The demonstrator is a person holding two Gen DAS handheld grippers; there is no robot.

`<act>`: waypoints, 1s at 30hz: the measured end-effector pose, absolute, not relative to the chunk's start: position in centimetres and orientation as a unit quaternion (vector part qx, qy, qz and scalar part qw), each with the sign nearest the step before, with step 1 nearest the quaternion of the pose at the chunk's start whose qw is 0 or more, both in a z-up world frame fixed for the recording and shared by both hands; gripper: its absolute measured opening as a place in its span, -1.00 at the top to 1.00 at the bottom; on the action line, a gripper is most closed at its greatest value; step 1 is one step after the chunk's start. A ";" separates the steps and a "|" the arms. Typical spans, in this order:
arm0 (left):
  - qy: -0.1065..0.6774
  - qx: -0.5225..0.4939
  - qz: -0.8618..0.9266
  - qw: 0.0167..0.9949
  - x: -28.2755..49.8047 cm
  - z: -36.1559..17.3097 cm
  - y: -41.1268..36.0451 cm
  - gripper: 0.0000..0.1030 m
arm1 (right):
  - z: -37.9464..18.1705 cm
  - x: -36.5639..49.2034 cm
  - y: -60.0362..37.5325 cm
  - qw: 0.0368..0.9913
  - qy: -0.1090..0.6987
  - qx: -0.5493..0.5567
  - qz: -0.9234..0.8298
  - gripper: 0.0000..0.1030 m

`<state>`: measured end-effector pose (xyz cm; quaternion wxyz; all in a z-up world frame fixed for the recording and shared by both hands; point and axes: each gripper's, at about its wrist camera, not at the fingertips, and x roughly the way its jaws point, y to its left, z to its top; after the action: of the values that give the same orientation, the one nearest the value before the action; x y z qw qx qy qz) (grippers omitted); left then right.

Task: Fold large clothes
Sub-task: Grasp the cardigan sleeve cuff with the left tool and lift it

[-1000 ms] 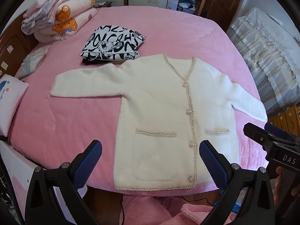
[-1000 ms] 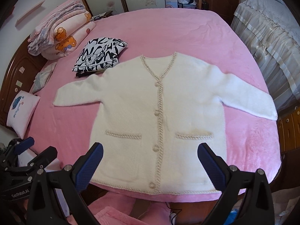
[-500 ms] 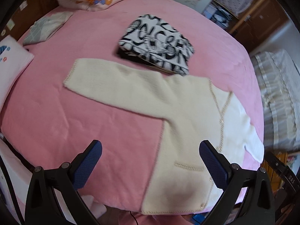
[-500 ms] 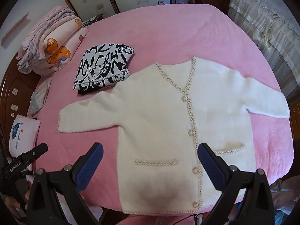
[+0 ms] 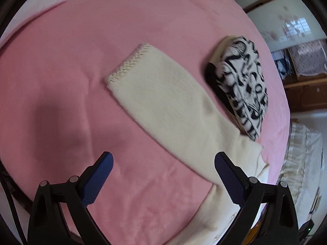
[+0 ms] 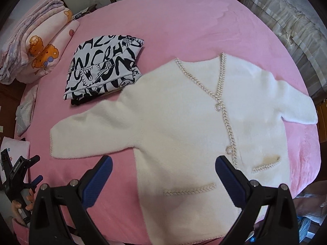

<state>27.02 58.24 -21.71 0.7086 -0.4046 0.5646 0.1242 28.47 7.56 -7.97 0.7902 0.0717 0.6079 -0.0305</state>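
Cardigan [image 6: 194, 122], cream with braided trim, is spread flat and face up on the pink bed [image 6: 184, 20], buttoned down the front, both sleeves stretched out to the sides. It is seen ahead of and beneath the right gripper [image 6: 163, 178], whose blue-padded jaws are spread wide with nothing held between them; one pocket lies in the gap between the fingers, the other just beyond the right finger. A folded black-and-white garment [image 6: 104, 69] lies ahead and to the left of that gripper, touching the cardigan's shoulder, and folded quilts [image 6: 34, 53] are stacked farther left.

The left gripper [image 5: 163, 178] is likewise held wide apart and empty above the bed. One sleeve [image 5: 163, 106] runs diagonally ahead of it, its braided cuff [image 5: 128, 61] at the far end, well ahead of the left finger. The patterned garment is seen ahead and to the right, just beside the sleeve. Some blur is noted in this view.
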 end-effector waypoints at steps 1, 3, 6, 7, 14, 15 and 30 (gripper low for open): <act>0.563 -0.413 0.127 0.704 27.5 -22.8 59.0 -0.90 | -8.6 28.9 8.3 0.788 0.611 0.067 -0.027 -0.96; 0.559 -0.435 0.129 0.694 28.0 -24.9 60.3 -0.85 | -9.9 30.0 9.8 0.784 0.617 0.062 -0.020 -0.96; 0.549 -0.475 0.136 0.674 28.8 -28.4 62.3 -0.67 | -11.9 31.3 11.7 0.769 0.636 0.064 -0.013 -0.96; 0.545 -0.485 0.139 0.669 29.0 -29.5 62.8 -0.65 | -12.5 31.6 12.3 0.764 0.642 0.064 -0.011 -0.96; 0.518 -0.530 0.167 0.651 29.2 -33.8 65.0 -0.24 | -15.5 32.7 15.0 0.743 0.668 0.037 0.000 -0.96; 0.514 -0.531 0.172 0.652 29.2 -34.0 65.2 -0.20 | -15.8 32.8 15.1 0.740 0.672 0.036 0.000 -0.96; 0.487 -0.470 0.197 0.709 30.2 -32.5 66.0 0.86 | -16.3 32.8 14.3 0.732 0.680 0.035 -0.021 -0.96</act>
<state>30.23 65.96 -32.49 0.7089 -0.4700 0.4874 0.1974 32.77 14.32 -16.34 0.7317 0.0353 0.6804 -0.0210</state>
